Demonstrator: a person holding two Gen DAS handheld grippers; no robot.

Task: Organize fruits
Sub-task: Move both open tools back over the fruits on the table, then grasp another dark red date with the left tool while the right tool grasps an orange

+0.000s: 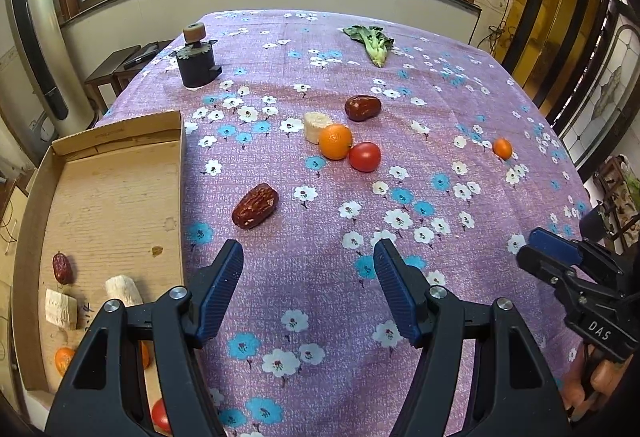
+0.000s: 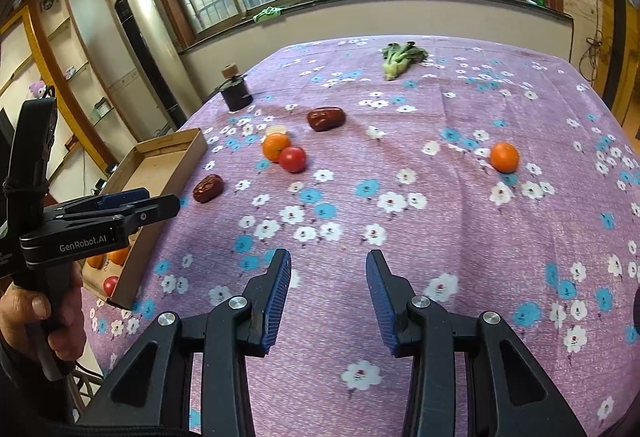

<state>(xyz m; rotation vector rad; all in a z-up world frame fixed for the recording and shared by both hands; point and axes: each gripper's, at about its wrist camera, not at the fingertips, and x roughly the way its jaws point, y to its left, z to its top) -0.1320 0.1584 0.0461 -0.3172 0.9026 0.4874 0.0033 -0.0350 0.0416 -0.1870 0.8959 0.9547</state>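
While both tools hang over the near part of the desk [image 1: 460, 85], neither one holds anything. The left hand-held gripper [image 1: 308, 269] has its blue pads wide apart above bare flowered cloth. The right hand-held gripper [image 2: 328, 277] has its pads parted too, more narrowly, with only cloth between them. Seen from the left wrist view, the right tool's black body carries the white letters "DAS". From the right wrist view, the left tool's body reads "GenRobot.AI", and a hand [image 2: 44, 321] grips its handle.

At the left edge of the desk lies a shallow cardboard box [image 1: 120, 193]. Inside it are a red date [image 1: 62, 268], two pale cut pieces [image 1: 60, 309], an orange fruit [image 1: 63, 359] and a tomato [image 1: 160, 415] partly hidden behind the gripper. Some faint dark pen marks sit on the box floor beside the pale pieces, too small to read.

Out on the cloth, a wrinkled date [image 1: 255, 206] lies just right of the box. Farther off, an orange [image 1: 335, 141] touches a tomato [image 1: 364, 156] and a pale cut piece [image 1: 316, 126], with another date [image 1: 362, 107] just beyond. A small orange [image 1: 502, 148] sits well apart to the right. At the far end lie a leafy green vegetable [image 1: 374, 42] and, to the left, a dark round gadget with a wooden knob [image 1: 197, 58].
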